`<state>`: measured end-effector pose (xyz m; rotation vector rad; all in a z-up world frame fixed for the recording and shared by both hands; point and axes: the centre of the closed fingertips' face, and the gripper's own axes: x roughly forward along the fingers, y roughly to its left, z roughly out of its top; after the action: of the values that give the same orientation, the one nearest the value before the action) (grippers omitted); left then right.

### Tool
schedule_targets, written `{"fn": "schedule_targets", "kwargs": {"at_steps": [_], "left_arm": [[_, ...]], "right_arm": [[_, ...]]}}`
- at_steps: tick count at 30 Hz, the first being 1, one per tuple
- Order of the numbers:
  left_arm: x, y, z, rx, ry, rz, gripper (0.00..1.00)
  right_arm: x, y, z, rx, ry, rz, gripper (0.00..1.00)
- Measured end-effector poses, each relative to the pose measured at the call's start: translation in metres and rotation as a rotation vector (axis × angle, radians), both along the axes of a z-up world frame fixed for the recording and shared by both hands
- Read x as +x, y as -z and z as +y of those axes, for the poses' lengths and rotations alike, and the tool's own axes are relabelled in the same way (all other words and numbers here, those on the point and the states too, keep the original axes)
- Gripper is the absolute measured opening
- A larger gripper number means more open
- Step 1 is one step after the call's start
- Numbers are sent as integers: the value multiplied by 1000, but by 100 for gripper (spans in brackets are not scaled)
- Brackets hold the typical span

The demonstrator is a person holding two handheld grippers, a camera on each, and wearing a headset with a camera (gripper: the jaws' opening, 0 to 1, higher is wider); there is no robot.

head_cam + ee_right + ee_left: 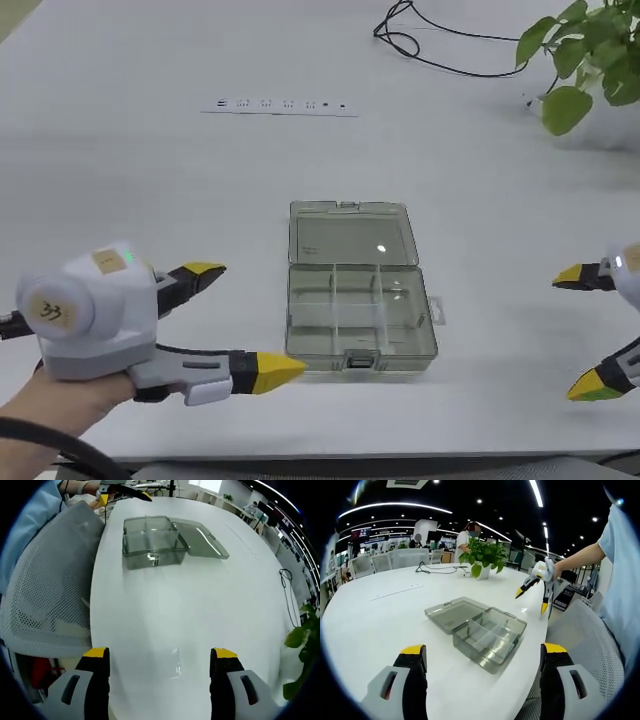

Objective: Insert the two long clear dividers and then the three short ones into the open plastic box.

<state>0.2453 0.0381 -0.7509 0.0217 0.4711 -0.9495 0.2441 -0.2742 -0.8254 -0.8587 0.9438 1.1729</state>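
The open clear plastic box (360, 345) sits mid-table with its lid (350, 235) laid flat behind it. Clear dividers (355, 300) stand inside and split it into several compartments. My left gripper (245, 320) hovers open to the left of the box, nothing between its yellow tips. My right gripper (580, 330) is open well to the right, also with nothing in it. In the left gripper view the box (490, 635) lies ahead of the open left gripper (482, 649), with the right gripper (537, 587) beyond. In the right gripper view a short clear strip (176, 662) lies on the table just ahead of the right gripper (160, 653); the box (150, 542) is farther off.
A white power strip (280, 105) lies at the back, a black cable (430, 45) behind it, a potted plant (590, 60) at the back right. A small clear piece (437, 311) lies against the box's right side. A mesh chair (55, 580) stands at the table's near edge.
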Motion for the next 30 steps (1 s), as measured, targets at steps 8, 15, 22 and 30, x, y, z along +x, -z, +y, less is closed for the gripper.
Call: {"fn": "schedule_targets", "kwargs": {"at_steps": [8, 15, 22, 30], "left_arm": [[1, -1, 7, 4, -20, -1, 95], [-1, 0, 6, -1, -26, 6, 93], [0, 0, 7, -2, -30, 10, 93], [2, -1, 9, -4, -33, 6, 92]], "right_arm": [[-2, 9, -14, -104, -69, 23, 61], [-4, 18, -18, -138, -83, 52, 48], [-7, 22, -21, -161, -94, 72, 41], [-1, 21, -21, -151, -74, 72, 33]]}}
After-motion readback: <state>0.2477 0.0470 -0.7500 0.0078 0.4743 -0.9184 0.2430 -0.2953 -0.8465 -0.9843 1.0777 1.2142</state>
